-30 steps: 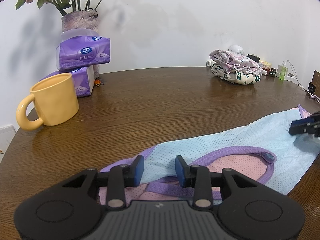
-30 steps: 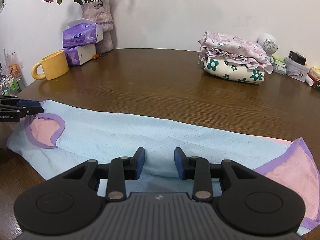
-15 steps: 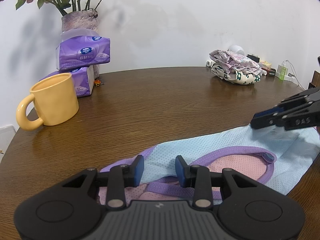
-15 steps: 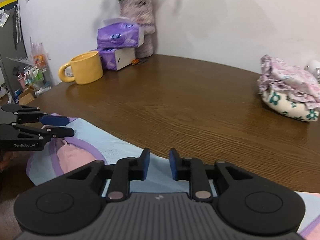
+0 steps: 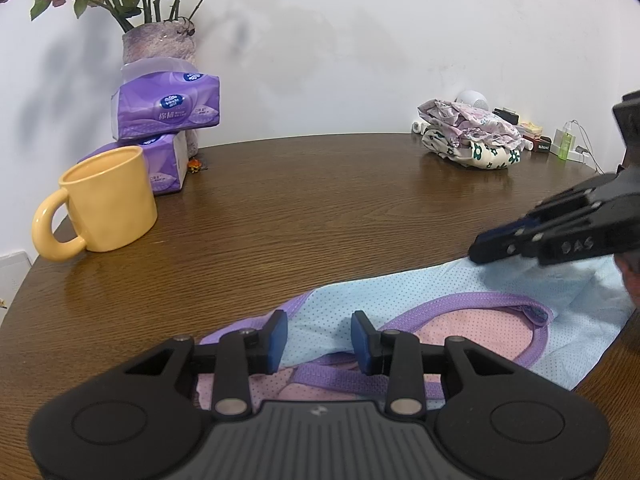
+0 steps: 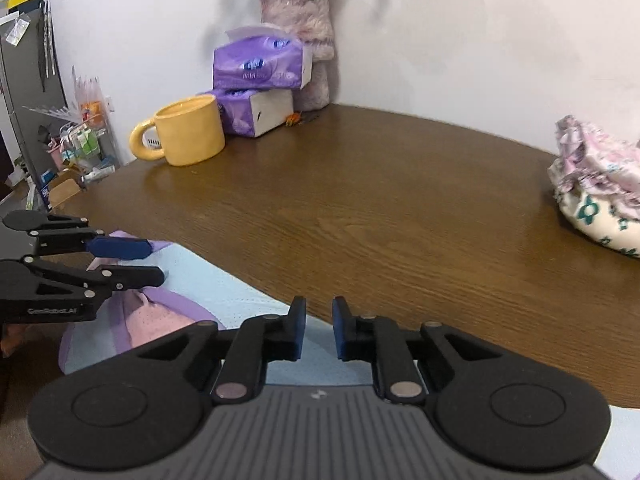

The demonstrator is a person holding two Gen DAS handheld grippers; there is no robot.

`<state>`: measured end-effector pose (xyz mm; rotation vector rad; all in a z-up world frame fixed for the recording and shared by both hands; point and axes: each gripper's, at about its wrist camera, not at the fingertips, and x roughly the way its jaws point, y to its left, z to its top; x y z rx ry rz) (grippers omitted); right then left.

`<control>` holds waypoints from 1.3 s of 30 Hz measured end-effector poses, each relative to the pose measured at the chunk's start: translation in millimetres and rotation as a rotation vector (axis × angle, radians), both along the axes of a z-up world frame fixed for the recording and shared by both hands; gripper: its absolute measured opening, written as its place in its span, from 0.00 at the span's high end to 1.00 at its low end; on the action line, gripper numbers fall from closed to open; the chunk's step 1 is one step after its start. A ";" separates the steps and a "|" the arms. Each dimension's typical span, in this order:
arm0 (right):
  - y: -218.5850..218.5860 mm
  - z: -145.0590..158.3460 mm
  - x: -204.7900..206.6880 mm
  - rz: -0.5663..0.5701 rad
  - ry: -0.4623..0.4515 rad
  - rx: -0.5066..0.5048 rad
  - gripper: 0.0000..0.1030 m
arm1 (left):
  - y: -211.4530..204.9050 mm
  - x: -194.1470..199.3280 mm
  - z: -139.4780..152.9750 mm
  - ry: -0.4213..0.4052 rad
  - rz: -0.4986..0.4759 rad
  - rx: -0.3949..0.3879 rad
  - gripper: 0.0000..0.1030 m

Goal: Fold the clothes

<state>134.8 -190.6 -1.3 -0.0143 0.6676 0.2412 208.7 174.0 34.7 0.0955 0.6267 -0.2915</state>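
Observation:
A light blue mesh garment with purple trim and a pink lining lies flat on the brown table, along its near edge. My left gripper sits low over the garment's strap end; its jaws stand apart with a hump of blue cloth between them. In the right wrist view the left gripper shows from the side above the pink armhole of the garment. My right gripper is at the garment's far edge. Its jaws are closing, with a narrow gap and the cloth's edge between them. The right gripper also shows from the left.
A yellow mug stands at the table's left edge, with two purple tissue packs and a vase of flowers behind it. A folded floral clothes pile and small items lie at the far right by the wall.
The right gripper has slid left along the garment's far edge toward the left gripper, and its jaws have narrowed. The left gripper has stayed still.

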 end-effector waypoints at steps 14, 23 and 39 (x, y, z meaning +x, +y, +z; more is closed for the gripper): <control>1.2 0.1 -0.4 0.001 0.000 0.001 0.87 | -0.8 -2.4 6.6 -0.028 -0.025 -0.016 0.62; 2.0 0.2 -0.6 0.002 0.000 0.001 0.86 | 0.9 -7.0 14.1 -0.074 -0.010 -0.041 0.64; 3.4 0.3 -1.1 0.004 -0.001 0.001 0.84 | -2.8 -3.2 1.9 -0.002 -0.008 0.015 0.74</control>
